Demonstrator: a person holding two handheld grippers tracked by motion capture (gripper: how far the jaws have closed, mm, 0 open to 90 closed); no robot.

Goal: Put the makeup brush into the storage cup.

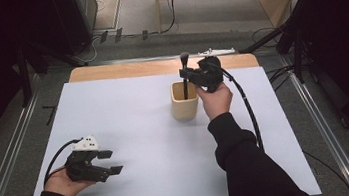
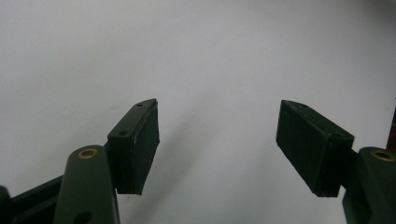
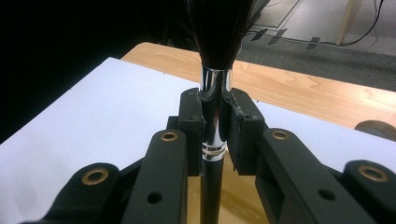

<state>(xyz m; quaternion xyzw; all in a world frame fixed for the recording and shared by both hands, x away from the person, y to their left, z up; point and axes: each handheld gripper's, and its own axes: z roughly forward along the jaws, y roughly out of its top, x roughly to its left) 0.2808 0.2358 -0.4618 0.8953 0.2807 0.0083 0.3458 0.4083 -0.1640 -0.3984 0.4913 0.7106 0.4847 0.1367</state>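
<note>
Two grippers are working at the white table. Nearest, at the near left, the left gripper is resting low over the bare white sheet, its fingers spread wide with nothing between them; it is taking no part in the step.

Farther off, right of centre, the right gripper is holding a makeup brush upright, its fingers pinching the shiny metal ferrule just below the dark bristles. The black handle is hanging straight down into the mouth of the pale wooden cup, which is standing on the sheet directly beneath.

Judgement: the step in hand is seating the brush in the cup, bristles up.
- Keeping the handle vertical and centred over the opening matters; a tilt could catch the rim and tip the light cup.
- Lowering slowly until the handle end is meeting the cup bottom, then releasing, looks safest; letting go early risks a drop and a bounce.
- The ferrule is slick, so the pinch should be eased only once the brush is supported.
- Opening the fingers fully before lifting away should be avoiding dragging the bristles.

Beyond the cup, the bare wooden far edge of the table is showing.
</note>
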